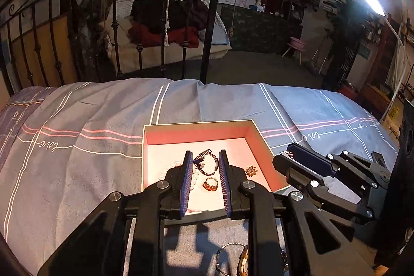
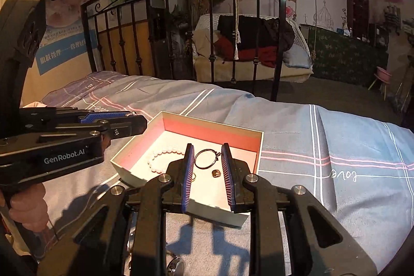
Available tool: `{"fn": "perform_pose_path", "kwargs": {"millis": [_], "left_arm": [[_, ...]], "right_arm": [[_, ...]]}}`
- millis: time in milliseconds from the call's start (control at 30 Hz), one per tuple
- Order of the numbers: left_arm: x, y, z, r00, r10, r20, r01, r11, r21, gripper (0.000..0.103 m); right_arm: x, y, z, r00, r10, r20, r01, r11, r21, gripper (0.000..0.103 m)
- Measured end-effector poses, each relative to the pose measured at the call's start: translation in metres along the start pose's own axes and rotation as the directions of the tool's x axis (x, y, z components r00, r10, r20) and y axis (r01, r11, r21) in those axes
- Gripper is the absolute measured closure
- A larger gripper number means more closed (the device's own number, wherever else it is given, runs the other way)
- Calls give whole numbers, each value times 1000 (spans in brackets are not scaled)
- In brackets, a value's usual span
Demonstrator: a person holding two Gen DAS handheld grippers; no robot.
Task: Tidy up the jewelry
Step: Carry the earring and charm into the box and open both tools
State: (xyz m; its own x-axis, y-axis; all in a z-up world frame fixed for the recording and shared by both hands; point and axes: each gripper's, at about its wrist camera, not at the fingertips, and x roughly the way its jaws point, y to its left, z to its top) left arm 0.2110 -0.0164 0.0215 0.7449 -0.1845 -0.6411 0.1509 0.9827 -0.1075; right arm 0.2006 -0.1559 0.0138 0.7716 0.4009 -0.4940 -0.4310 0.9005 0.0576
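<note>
A shallow pink-lined box (image 1: 196, 132) (image 2: 212, 132) lies on the bed. It holds a dark bangle (image 1: 207, 162) (image 2: 205, 159), an orange-stone ring (image 1: 211, 184), a small gold flower brooch (image 1: 251, 170), a white bead bracelet (image 2: 161, 155) and a small square earring (image 2: 216, 173). My left gripper (image 1: 205, 159) is open and empty above the box, its fingers either side of the bangle. My right gripper (image 2: 207, 154) is open and empty over the box's near side. In the left wrist view, the right gripper (image 1: 292, 154) has a thin chain glinting at its tip.
Loose bangles (image 1: 233, 260) lie on the bedsheet (image 1: 90, 172) in front of the box, under the grippers. A silver ring (image 2: 176, 265) lies there too. A black iron bed frame (image 1: 212, 17) stands behind the bed. A lamp (image 1: 370, 0) shines at right.
</note>
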Motion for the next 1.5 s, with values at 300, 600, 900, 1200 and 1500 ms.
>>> {"fn": "perform_pose_path", "kwargs": {"millis": [300,600,900,1200,1500], "left_arm": [[37,5,1,995,-9,-97,6,1000,-27,83],[66,12,-5,983,3,-184,-12,999,-47,83],[78,12,-10,977,9,-211,-18,999,-44,83],[81,12,-11,974,24,-226,-32,999,-33,83],[47,10,-12,988,16,-151,-22,999,-35,55]], "right_arm": [[39,-7,-7,997,-5,-75,5,1000,6,81],[63,-8,-17,987,-2,-158,3,1000,6,81],[71,-4,-21,981,10,-192,-12,1000,-11,80],[76,0,-21,975,12,-222,-19,999,-28,80],[50,-2,-26,983,-14,-184,14,1000,-6,63]]}}
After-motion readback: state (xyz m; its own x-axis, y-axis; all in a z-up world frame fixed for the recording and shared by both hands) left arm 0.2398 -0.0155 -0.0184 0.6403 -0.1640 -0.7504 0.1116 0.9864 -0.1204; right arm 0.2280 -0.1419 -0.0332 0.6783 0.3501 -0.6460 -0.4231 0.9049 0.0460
